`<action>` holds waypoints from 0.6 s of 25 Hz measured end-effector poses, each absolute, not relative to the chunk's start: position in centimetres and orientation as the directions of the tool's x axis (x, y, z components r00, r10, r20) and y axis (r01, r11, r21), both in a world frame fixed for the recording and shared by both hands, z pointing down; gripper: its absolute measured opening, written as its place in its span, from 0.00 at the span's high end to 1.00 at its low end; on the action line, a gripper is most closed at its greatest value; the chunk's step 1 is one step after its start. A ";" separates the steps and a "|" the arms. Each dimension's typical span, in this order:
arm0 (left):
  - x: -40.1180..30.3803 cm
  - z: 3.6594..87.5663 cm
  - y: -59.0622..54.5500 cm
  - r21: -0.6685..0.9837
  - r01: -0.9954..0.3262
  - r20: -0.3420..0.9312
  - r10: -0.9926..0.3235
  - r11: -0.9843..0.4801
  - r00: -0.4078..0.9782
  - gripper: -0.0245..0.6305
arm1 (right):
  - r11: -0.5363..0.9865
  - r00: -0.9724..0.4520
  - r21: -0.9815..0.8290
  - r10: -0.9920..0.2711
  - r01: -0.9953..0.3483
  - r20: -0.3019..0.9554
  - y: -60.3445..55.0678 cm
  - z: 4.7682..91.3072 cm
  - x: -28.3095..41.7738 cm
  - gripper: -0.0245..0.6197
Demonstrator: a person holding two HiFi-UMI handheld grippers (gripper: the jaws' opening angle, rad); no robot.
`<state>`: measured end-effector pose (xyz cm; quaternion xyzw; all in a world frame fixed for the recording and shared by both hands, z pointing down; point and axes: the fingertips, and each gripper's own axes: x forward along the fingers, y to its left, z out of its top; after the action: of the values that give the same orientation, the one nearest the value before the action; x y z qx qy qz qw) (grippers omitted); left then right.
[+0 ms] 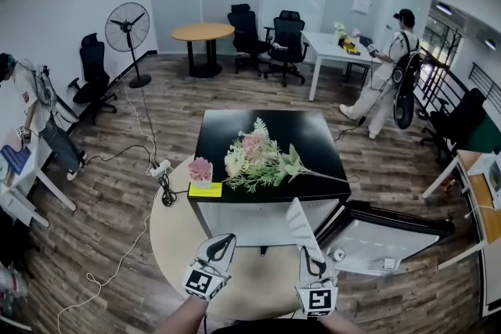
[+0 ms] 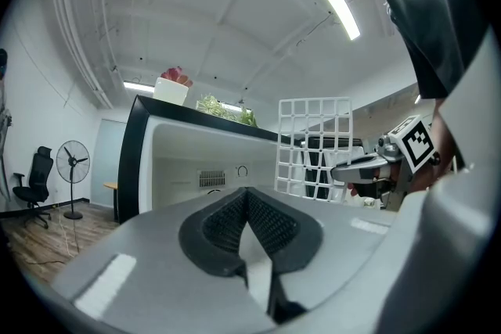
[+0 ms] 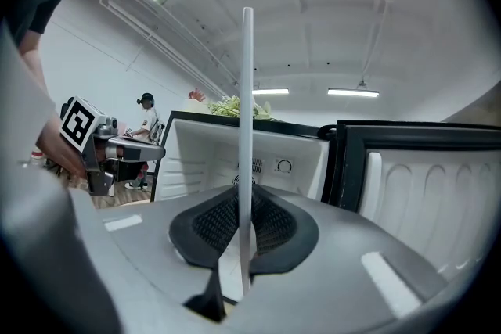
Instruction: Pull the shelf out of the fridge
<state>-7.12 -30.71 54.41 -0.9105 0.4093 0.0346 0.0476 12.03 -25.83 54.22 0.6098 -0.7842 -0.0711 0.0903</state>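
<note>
Shelf point(image 1: 302, 224) was out of the fridge point(image 1: 313, 138), just in front of the open cavity. Right gripper point(image 1: 312, 260) was clamped on one edge and held it upright, edge-on to its own camera, likely so the grid cleared the opening. Left gripper point(image 1: 221, 241) sat beside it, jaws together, nothing in them. Fridge door point(image 1: 387, 237) was swung wide to the right, with flowers point(image 1: 254, 156) on top of the fridge. Room to move lay over the round table point(image 1: 176, 238) in front. The door edge looked like the nearest obstacle.
</note>
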 end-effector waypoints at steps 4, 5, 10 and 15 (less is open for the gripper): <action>-7.3 54.4 -30.5 -0.058 -0.751 -0.095 -0.745 -0.658 0.660 0.96 | 0.244 -0.236 0.239 -0.970 -0.940 0.063 -25.7 54.0 11.9 0.91; -7.2 54.4 -30.5 -0.057 -0.750 -0.095 -0.745 -0.659 0.661 0.96 | 0.244 -0.236 0.238 -0.970 -0.940 0.060 -25.7 53.9 11.9 0.91; -7.1 54.5 -30.5 -0.054 -0.746 -0.098 -0.740 -0.664 0.665 0.96 | 0.241 -0.234 0.240 -0.971 -0.940 0.058 -25.7 53.8 12.1 0.91; -6.9 54.2 -30.5 -0.063 -0.745 -0.098 -0.738 -0.664 0.667 0.96 | 0.237 -0.233 0.240 -0.971 -0.941 0.048 -25.7 53.7 12.3 0.91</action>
<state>-6.94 -30.51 54.25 -0.9117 0.4066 0.0319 0.0489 12.33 -25.66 53.67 0.6123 -0.7809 -0.0802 0.0935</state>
